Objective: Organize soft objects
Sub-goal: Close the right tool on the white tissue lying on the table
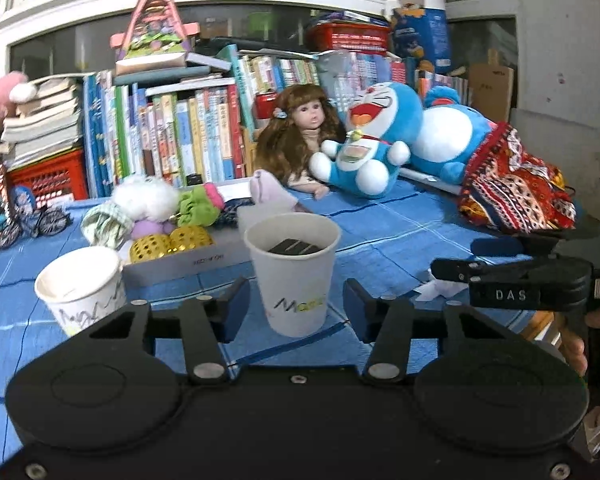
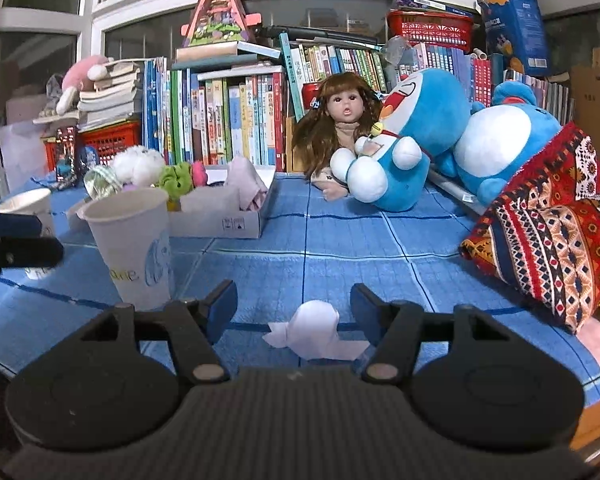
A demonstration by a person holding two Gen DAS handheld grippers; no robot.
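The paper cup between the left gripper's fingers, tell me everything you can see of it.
The paper cup is white, with a rolled rim and coloured lettering low on its side. It stands upright on the blue checked cloth, in front of the shallow cardboard box. Something dark and flat lies inside it. The left gripper straddles its lower half; gaps show on both sides, so the fingers are not pressing it.

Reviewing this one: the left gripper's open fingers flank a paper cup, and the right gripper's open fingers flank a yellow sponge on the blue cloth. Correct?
Not quite. The right gripper flanks a crumpled white tissue, not a yellow sponge, as the right wrist view shows. The left gripper does flank the paper cup on the blue cloth.
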